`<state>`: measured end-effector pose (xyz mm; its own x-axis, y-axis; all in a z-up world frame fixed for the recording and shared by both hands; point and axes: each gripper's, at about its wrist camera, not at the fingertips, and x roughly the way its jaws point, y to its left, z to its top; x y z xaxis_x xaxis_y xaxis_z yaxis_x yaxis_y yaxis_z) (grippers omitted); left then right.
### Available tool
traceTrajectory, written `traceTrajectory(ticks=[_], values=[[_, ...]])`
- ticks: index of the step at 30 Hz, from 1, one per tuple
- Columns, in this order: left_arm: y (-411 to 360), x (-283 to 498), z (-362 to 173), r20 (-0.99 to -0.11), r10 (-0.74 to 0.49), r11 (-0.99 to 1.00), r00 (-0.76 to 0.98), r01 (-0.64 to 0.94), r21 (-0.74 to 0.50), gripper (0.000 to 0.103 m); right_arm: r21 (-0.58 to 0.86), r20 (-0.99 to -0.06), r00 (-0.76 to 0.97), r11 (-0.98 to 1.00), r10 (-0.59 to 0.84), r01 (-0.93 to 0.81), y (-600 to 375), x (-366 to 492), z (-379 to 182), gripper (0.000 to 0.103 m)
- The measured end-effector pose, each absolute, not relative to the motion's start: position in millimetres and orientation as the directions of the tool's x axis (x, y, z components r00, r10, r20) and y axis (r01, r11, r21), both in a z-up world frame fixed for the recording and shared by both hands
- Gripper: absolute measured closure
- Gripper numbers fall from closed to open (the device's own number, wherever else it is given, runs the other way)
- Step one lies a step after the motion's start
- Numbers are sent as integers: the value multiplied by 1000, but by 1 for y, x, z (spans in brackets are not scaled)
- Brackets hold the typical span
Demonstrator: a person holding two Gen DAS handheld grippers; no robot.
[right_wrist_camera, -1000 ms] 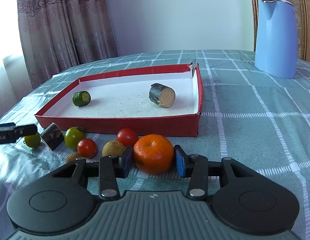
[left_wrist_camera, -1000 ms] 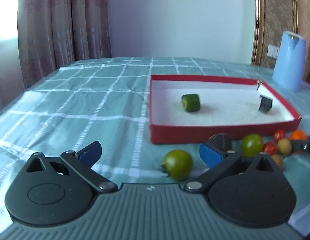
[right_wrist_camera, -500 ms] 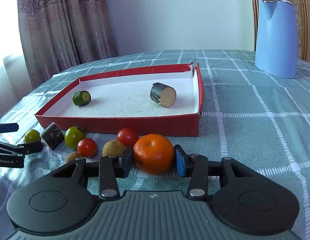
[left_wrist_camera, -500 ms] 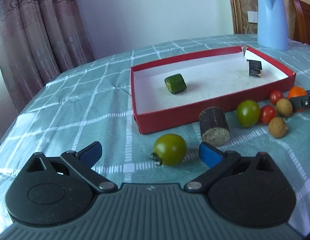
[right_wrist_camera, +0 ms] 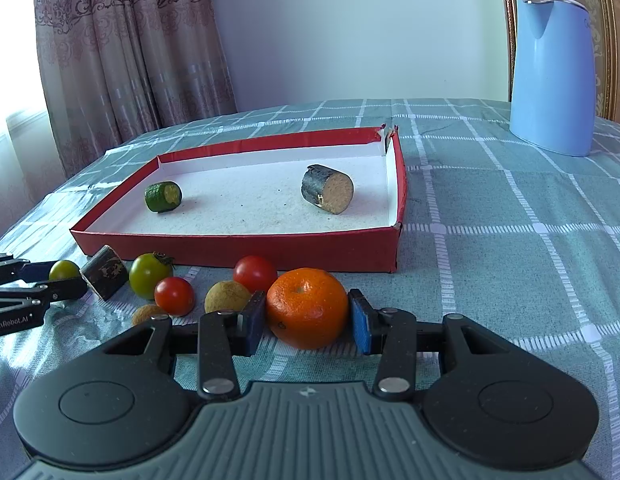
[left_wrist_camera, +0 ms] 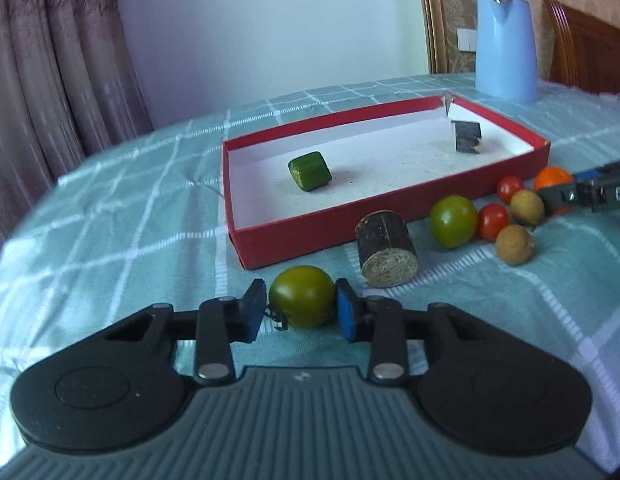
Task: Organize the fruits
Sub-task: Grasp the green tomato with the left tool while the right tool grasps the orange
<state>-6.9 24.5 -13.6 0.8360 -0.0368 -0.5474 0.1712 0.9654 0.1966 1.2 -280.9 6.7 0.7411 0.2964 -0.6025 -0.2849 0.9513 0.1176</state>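
Blue pads of your left claw (left_wrist_camera: 301, 312), spread wide earlier, are closing on the round green tomato (left_wrist_camera: 302, 296) near the bench's front edge; your right claw (right_wrist_camera: 308, 318) still clenches the dimpled orange (right_wrist_camera: 307, 307).

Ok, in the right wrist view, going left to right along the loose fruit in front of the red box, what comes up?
Small green tomato → dark cylindrical chunk → larger green tomato → red cherry tomato → tan round fruit → orange mandarin.
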Motion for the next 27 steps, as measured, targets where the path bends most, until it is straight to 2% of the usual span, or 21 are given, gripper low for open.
traceTrajectory(ticks=[8, 19, 27], values=[[21, -13, -13, -512, 19, 966, 859, 116, 231, 69, 120, -591, 757, 958, 279, -260, -283, -1, 7, 61], [29, -31, 13, -442, -18, 989, 897, 80, 123, 69, 120, -492, 829, 964, 266, -239, -290, -18, 17, 61], [15, -4, 29, -427, -23, 997, 904, 52, 57, 69, 97, -474, 842, 965, 259, -242, -287, -19, 22, 61]])
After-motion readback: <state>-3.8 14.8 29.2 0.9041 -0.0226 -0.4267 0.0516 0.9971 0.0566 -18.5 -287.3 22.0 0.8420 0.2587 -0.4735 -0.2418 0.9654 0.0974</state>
